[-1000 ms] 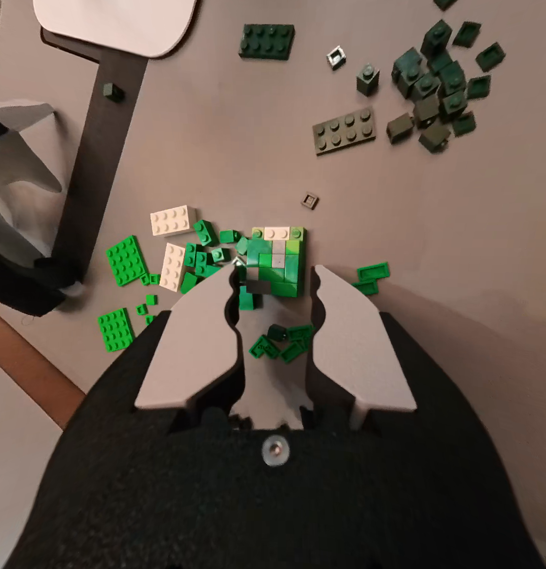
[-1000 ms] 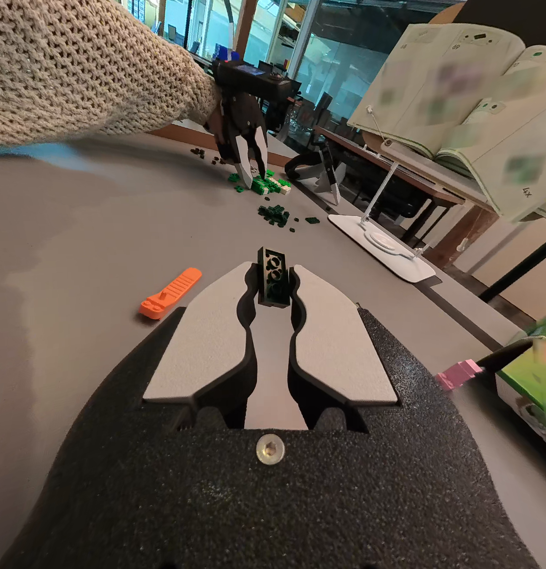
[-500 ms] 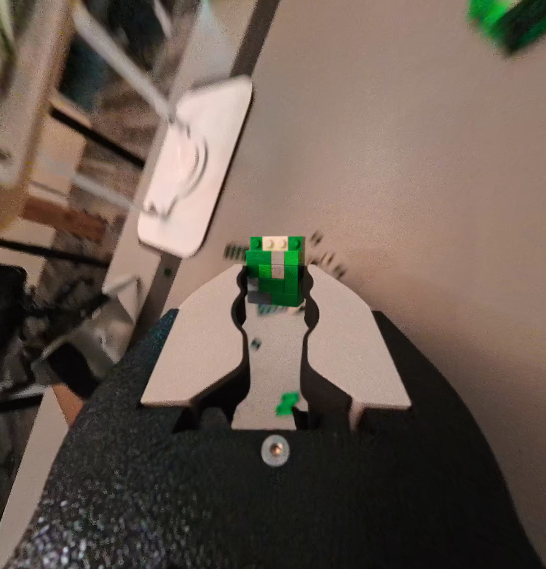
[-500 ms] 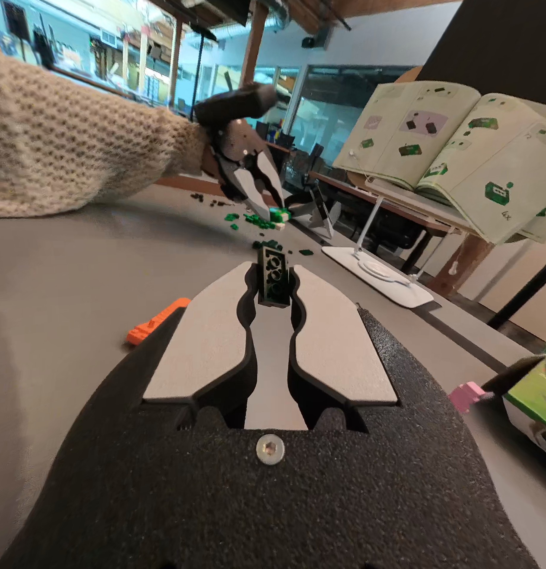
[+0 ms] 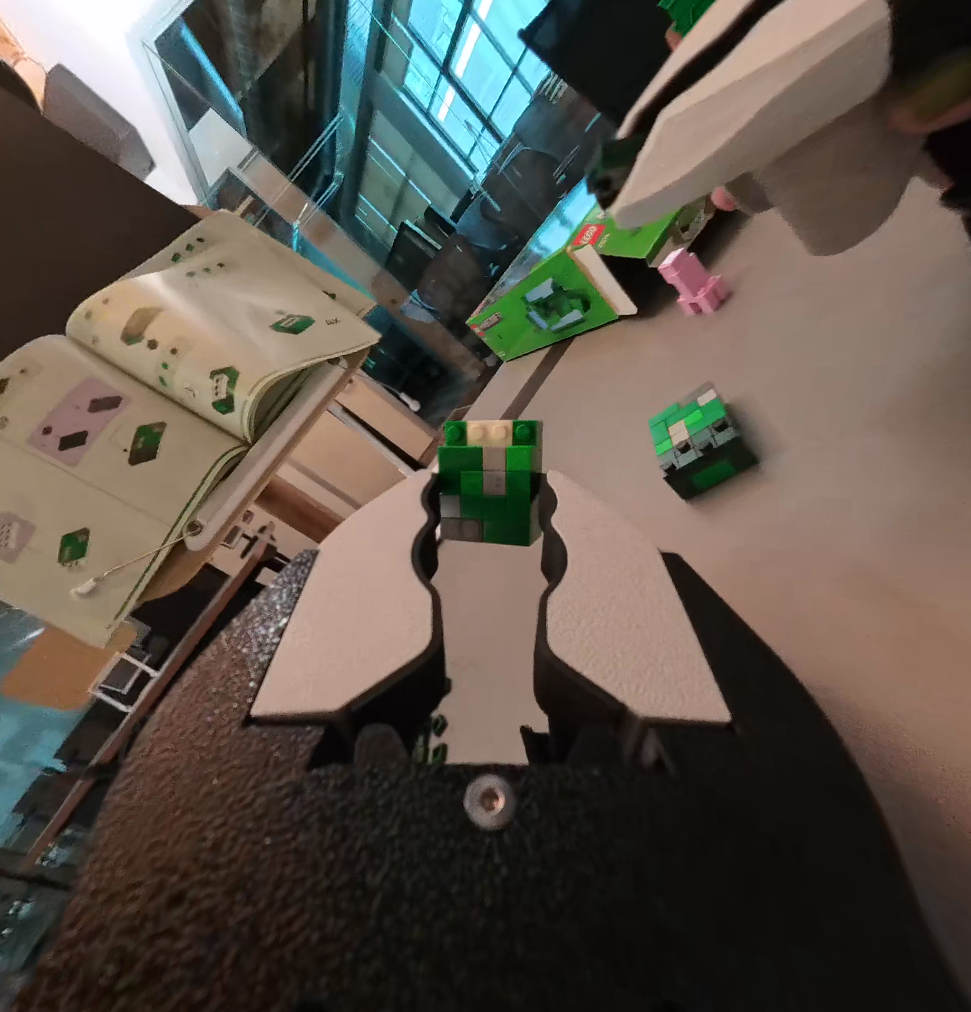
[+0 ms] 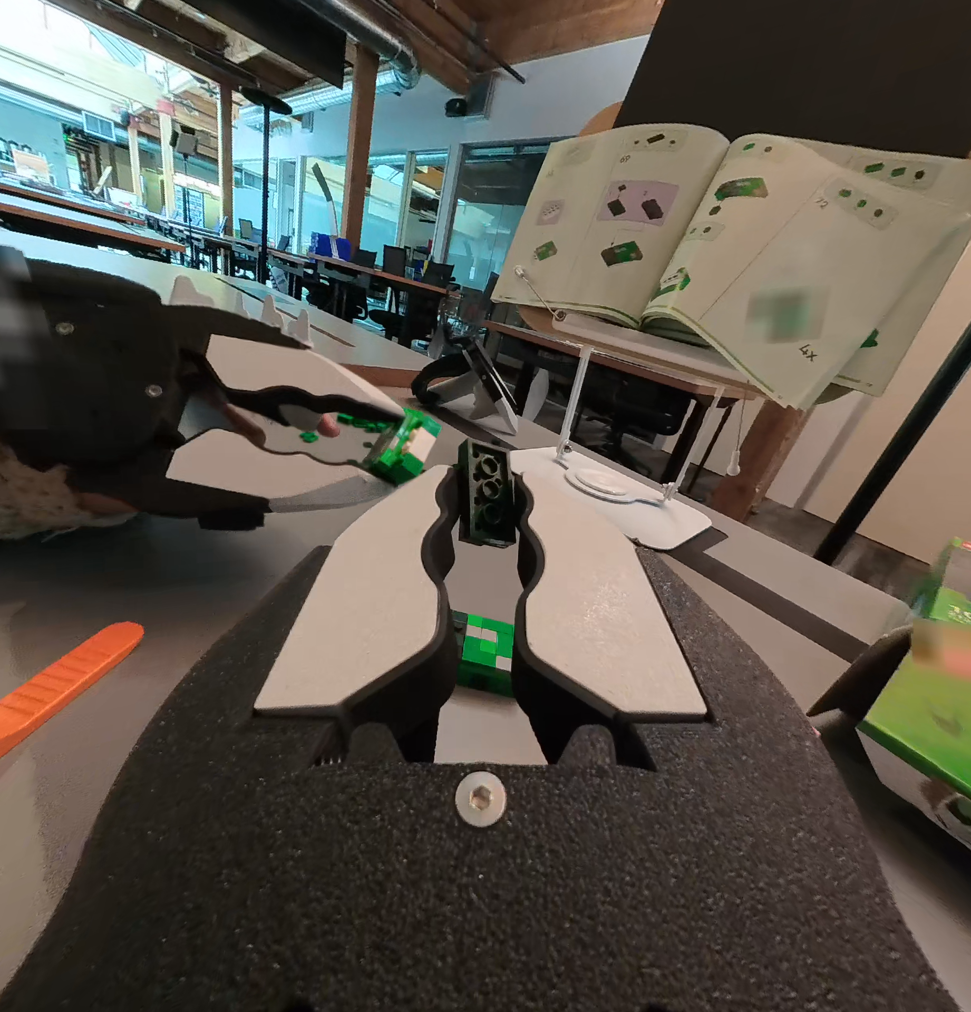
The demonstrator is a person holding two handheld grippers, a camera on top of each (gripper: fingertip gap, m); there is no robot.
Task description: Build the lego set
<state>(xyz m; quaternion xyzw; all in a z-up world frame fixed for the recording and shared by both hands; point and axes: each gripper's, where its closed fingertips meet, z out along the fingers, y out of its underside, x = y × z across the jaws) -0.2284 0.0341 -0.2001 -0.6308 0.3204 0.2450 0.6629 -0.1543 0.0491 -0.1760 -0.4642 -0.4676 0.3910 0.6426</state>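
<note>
Above a grey bench [image 5: 801, 547], the left claw [image 5: 489, 493] grips a small green-and-white lego block [image 5: 489, 482]. The right claw [image 6: 486, 493] pinches a dark green brick [image 6: 486, 493] just beside it. Below sits a finished green cube [image 5: 699, 441], with an open instruction book [image 6: 746, 235] beyond.

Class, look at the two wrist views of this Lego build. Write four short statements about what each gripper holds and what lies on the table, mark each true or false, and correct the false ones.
1. The left gripper is clamped on a small green and white build. True.
2. The right gripper is empty. False: its jaws grip a dark green brick.
3. An orange brick separator lies on the grey table. True.
4. The instruction booklet lies flat and closed on the table. False: it sits open on a stand.
</note>
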